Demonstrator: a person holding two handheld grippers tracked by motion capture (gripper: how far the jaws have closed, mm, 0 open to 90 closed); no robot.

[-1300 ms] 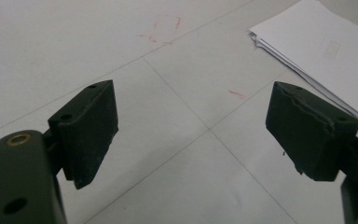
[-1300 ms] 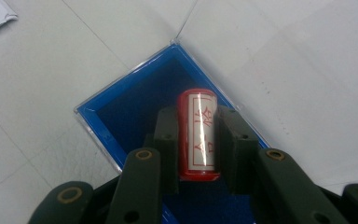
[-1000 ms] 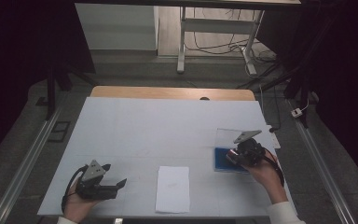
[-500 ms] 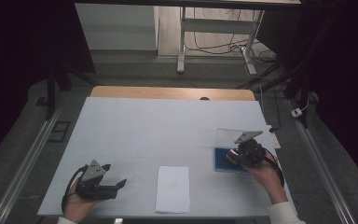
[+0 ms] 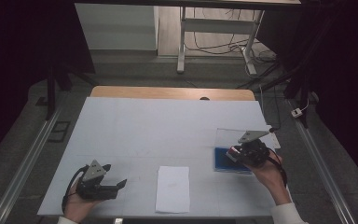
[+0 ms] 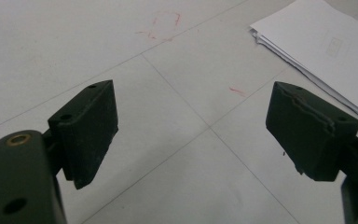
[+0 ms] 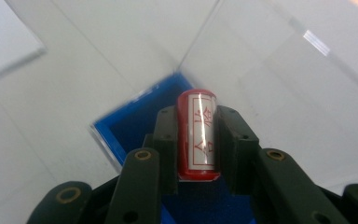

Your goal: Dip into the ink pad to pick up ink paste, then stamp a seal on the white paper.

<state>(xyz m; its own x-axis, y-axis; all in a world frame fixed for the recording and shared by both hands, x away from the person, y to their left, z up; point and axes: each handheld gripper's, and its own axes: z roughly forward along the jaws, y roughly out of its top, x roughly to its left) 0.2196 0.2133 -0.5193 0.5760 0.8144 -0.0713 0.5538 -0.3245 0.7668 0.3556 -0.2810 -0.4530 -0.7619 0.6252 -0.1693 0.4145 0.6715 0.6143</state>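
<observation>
One small red cylindrical stamp with a white label (image 7: 196,135) sits clamped between the jaws of the right gripper (image 7: 196,140), held over the one blue-lined clear plastic box (image 7: 130,126) at the table's right. One left gripper (image 6: 191,135), jaws spread wide and empty, rests near one stack of white paper sheets (image 6: 326,51).
</observation>
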